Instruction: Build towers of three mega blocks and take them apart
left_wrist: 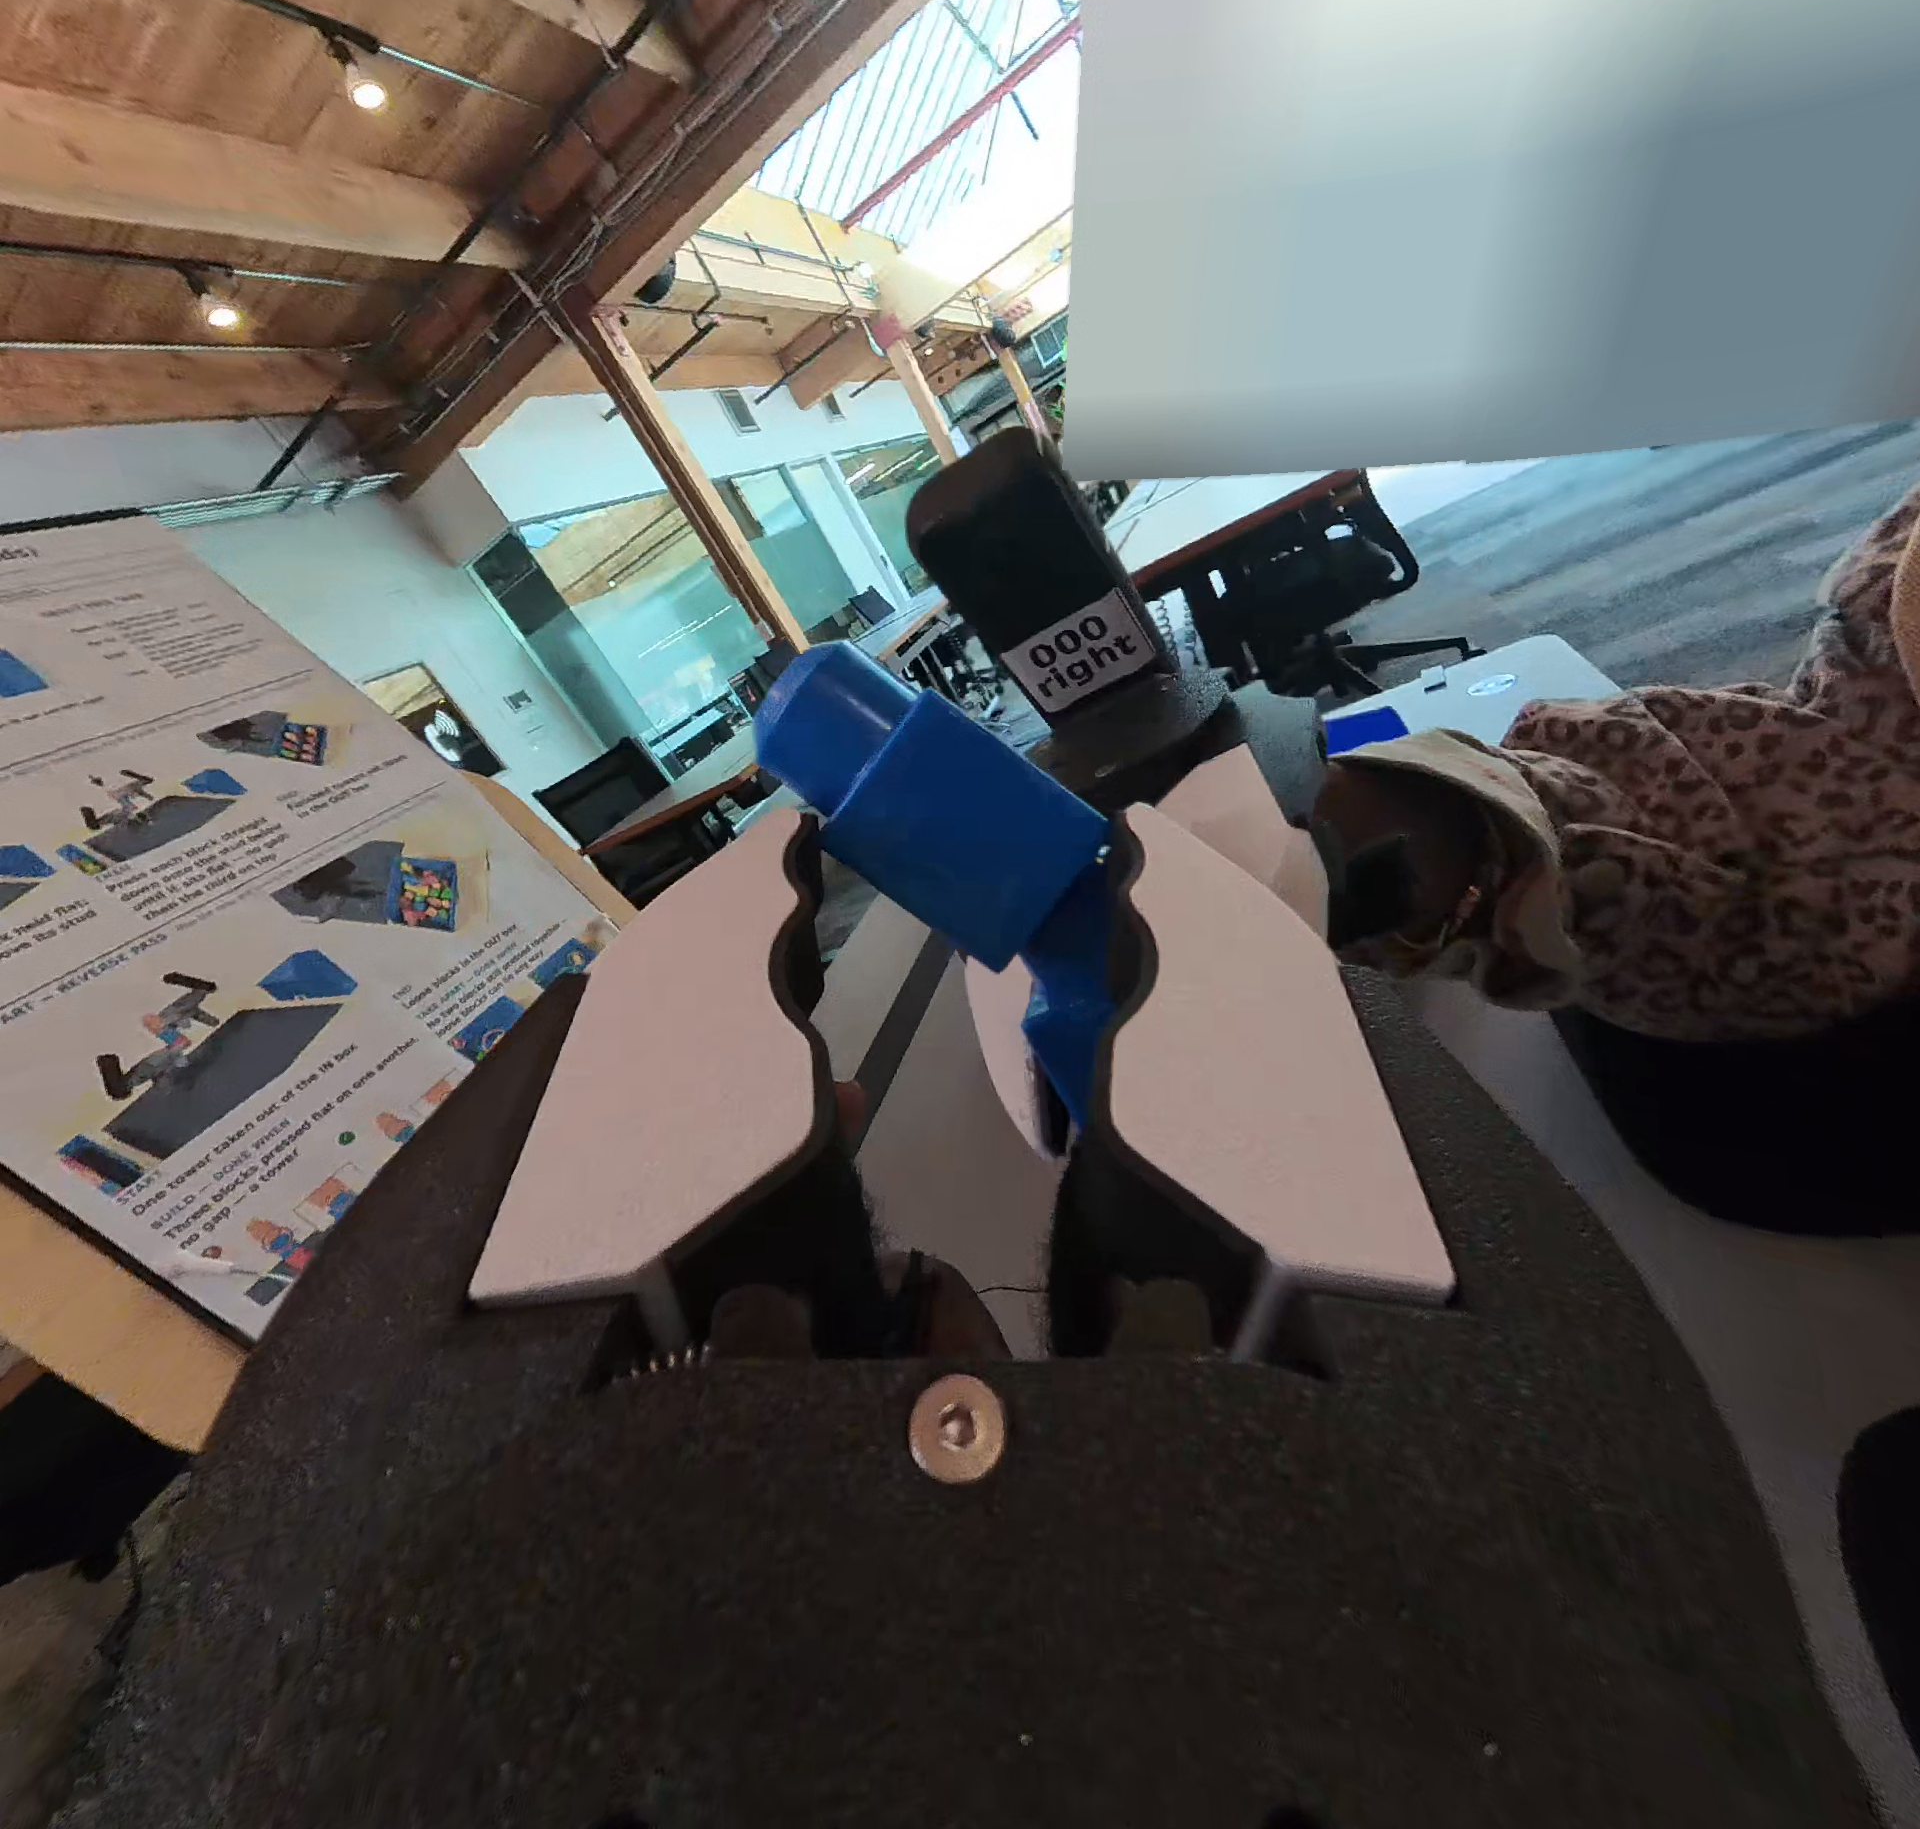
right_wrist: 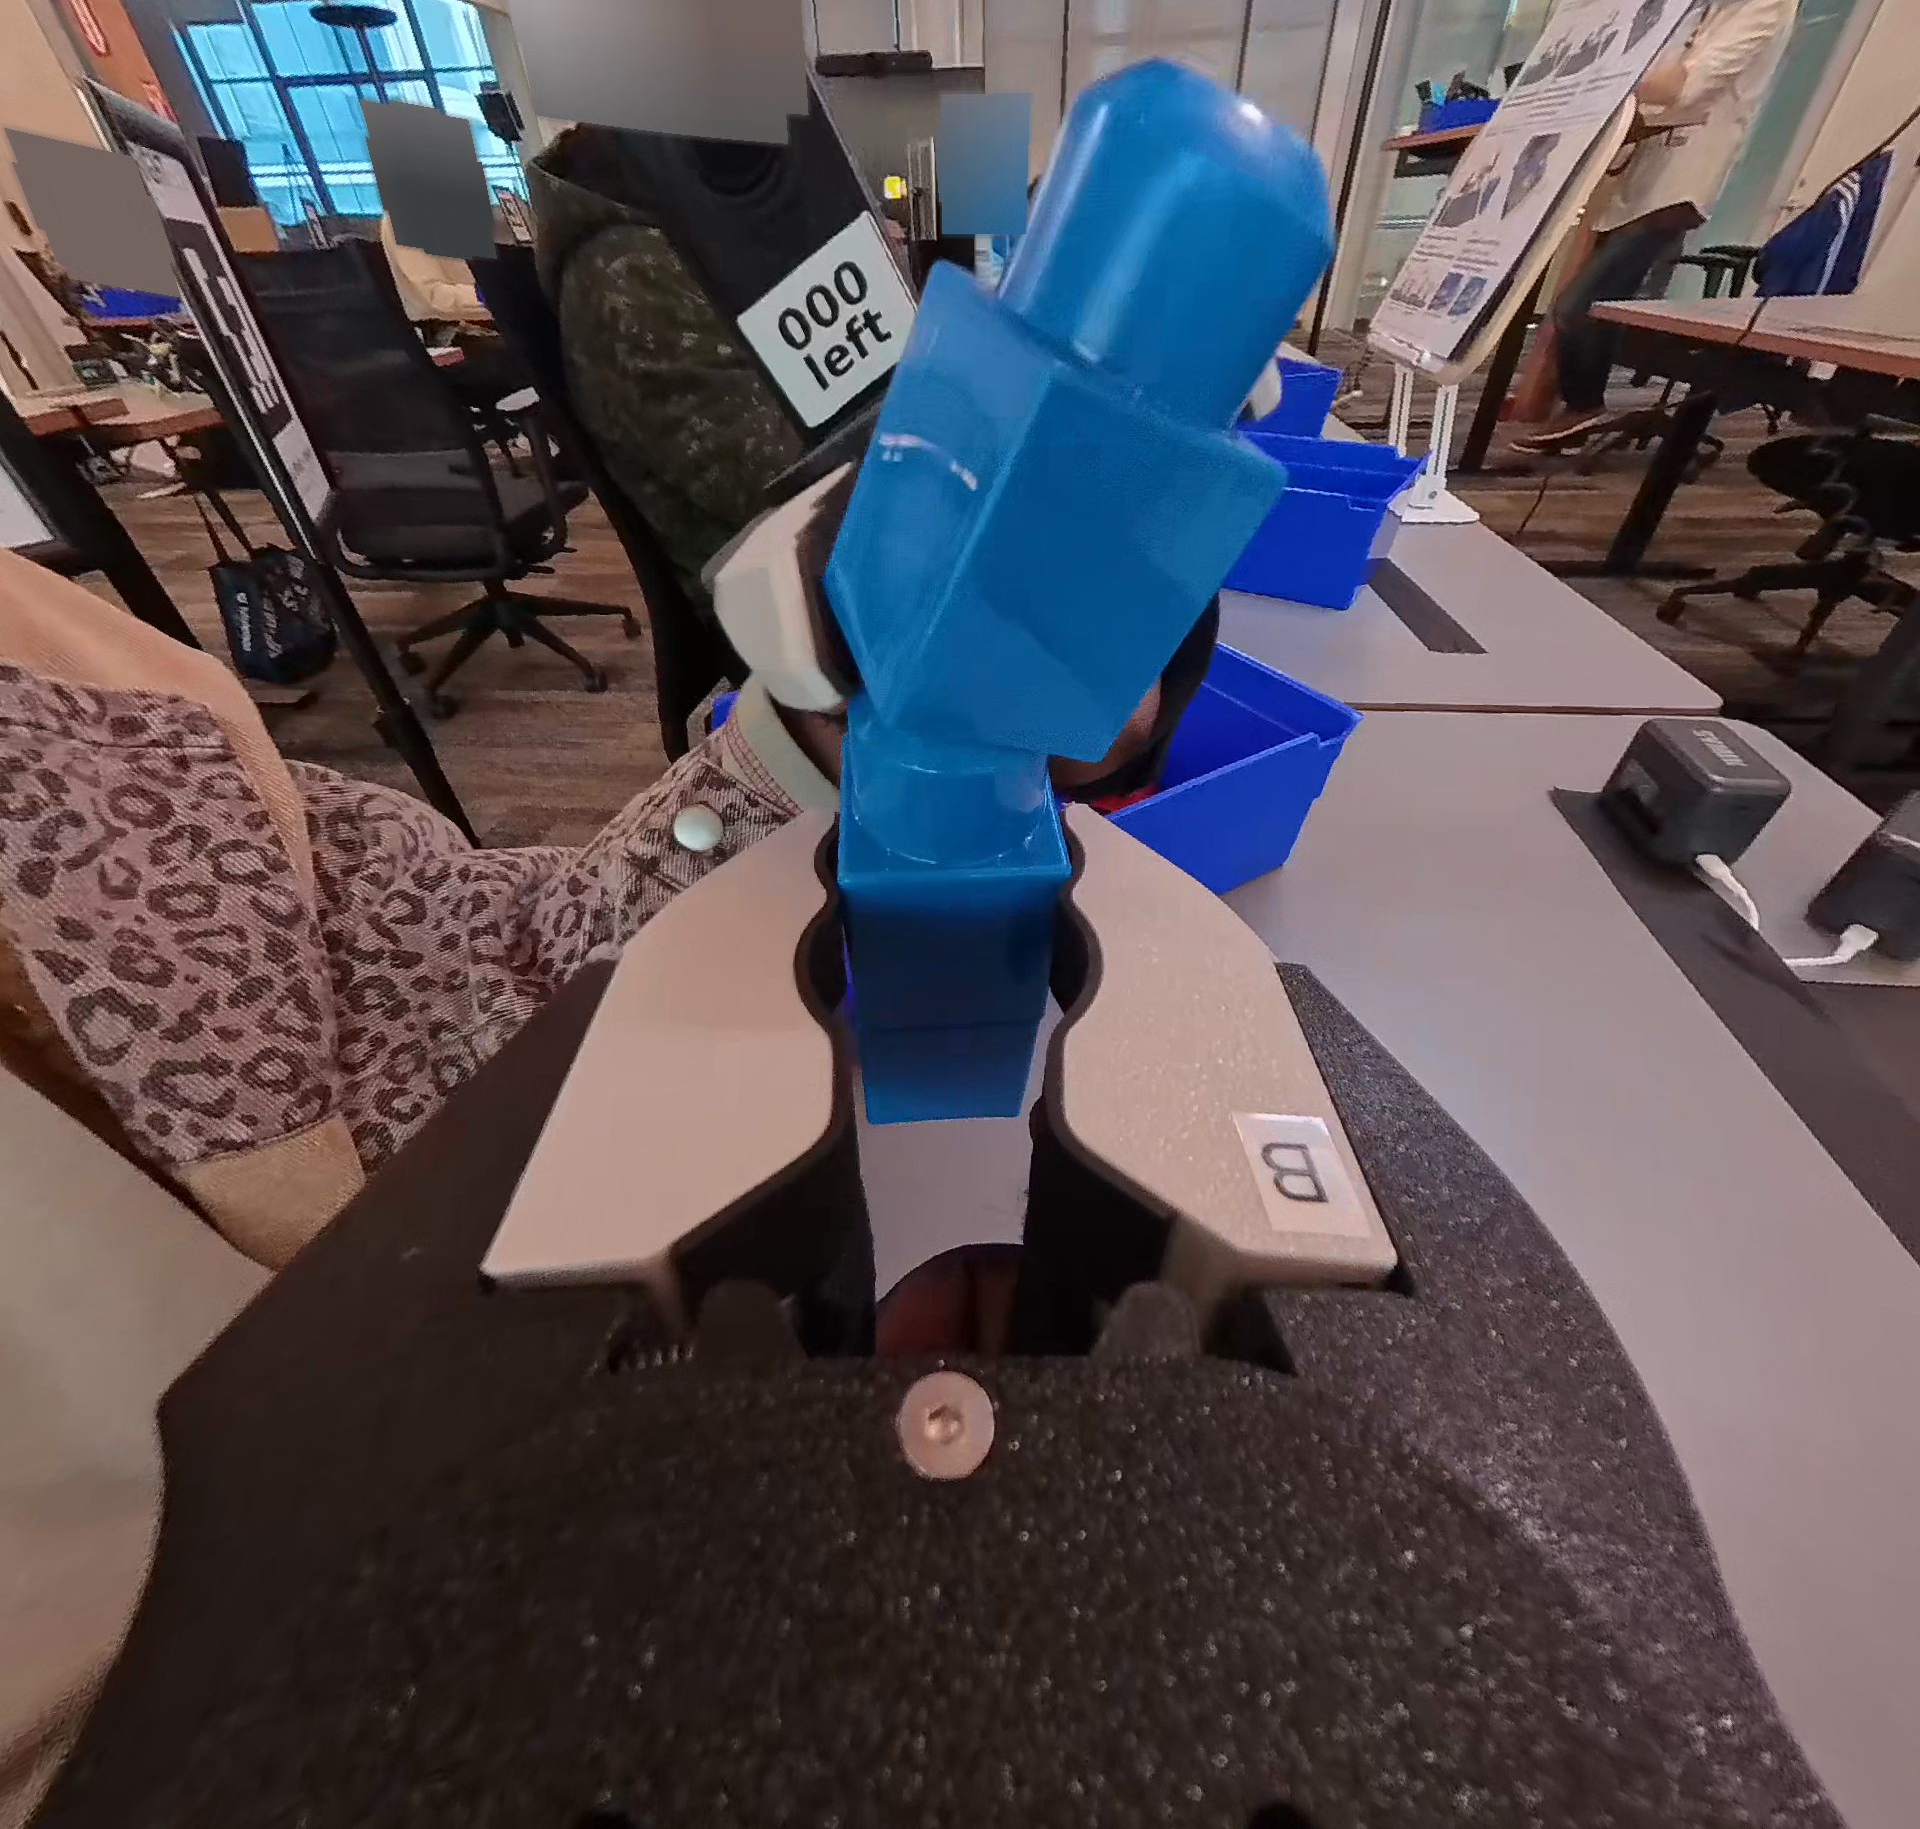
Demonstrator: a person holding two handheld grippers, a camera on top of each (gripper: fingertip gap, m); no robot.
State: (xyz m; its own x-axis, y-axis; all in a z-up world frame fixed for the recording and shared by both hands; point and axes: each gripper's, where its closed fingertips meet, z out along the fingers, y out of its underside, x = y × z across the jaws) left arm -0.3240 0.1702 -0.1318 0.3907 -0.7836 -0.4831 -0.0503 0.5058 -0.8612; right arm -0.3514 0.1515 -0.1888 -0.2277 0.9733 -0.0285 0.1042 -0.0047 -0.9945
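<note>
Two blue mega blocks are joined at an angle in the air between my grippers. My left gripper (left_wrist: 961, 844) is shut on the upper blue block (left_wrist: 935, 823), whose stud points up and to the left. In the right wrist view this block (right_wrist: 1039, 532) tilts to the right off the lower blue block (right_wrist: 945, 948), with one left finger (right_wrist: 769, 595) beside it. My right gripper (right_wrist: 951, 844) is shut on the lower block, stud pointing away. The lower block (left_wrist: 1070, 1010) shows partly in the left wrist view, against a right finger (left_wrist: 997, 1052).
Open blue bins (right_wrist: 1247, 803) (right_wrist: 1320, 522) stand on the grey table (right_wrist: 1558, 1052) beyond the blocks. Black devices with white cables (right_wrist: 1694, 792) lie at the right. An instruction board (left_wrist: 208, 844) stands at the left. A person's patterned sleeve (right_wrist: 156, 896) is close by. The tips of one gripper are about 6 centimeters away from the tips of the other.
</note>
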